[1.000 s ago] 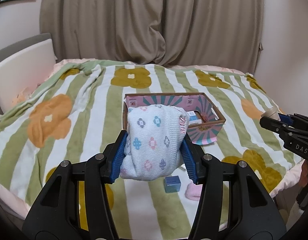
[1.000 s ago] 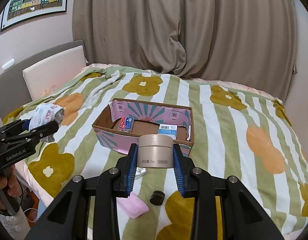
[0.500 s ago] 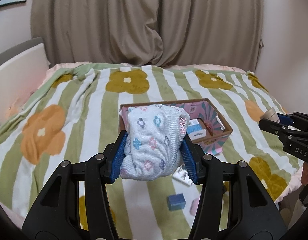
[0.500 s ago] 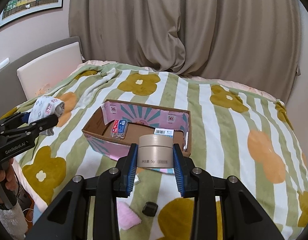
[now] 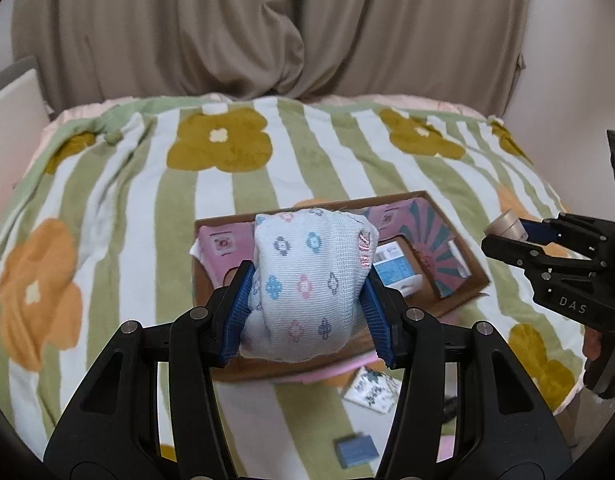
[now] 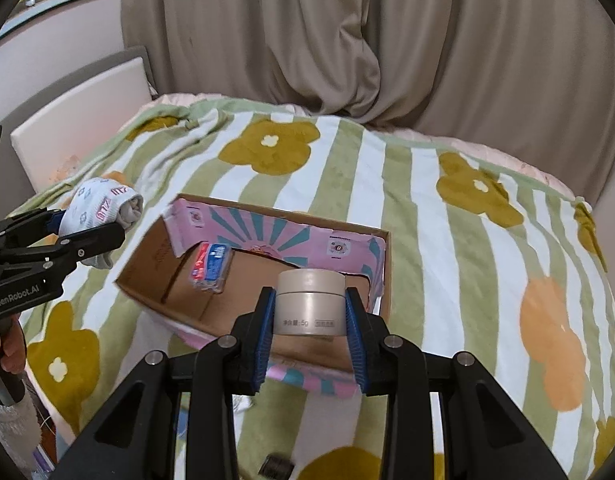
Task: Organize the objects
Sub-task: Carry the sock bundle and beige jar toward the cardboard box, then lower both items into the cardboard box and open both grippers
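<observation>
My left gripper (image 5: 307,276) is shut on a rolled white sock (image 5: 307,280) with small blue and pink patterns, held above the near left part of the open cardboard box (image 5: 459,248). In the right wrist view my right gripper (image 6: 310,312) is shut on a beige cream jar (image 6: 310,304), which hangs over the near right part of the box (image 6: 155,280). Inside the box lie a red and blue packet (image 6: 211,266) and a blue and white carton (image 5: 395,270). Each gripper shows in the other's view: the sock (image 6: 103,204) at left, the jar (image 5: 507,229) at right.
The box rests on a green-striped flowered blanket (image 5: 107,208) covering a bed. Near the front edge lie a patterned sachet (image 5: 371,390), a small blue box (image 5: 355,450) and a small dark object (image 6: 277,468). Curtains (image 6: 347,40) hang behind and a white headboard (image 6: 79,120) stands at left.
Both grippers have moved forward towards the box, which now lies much closer and under them. The sock and the jar stay held as before.
</observation>
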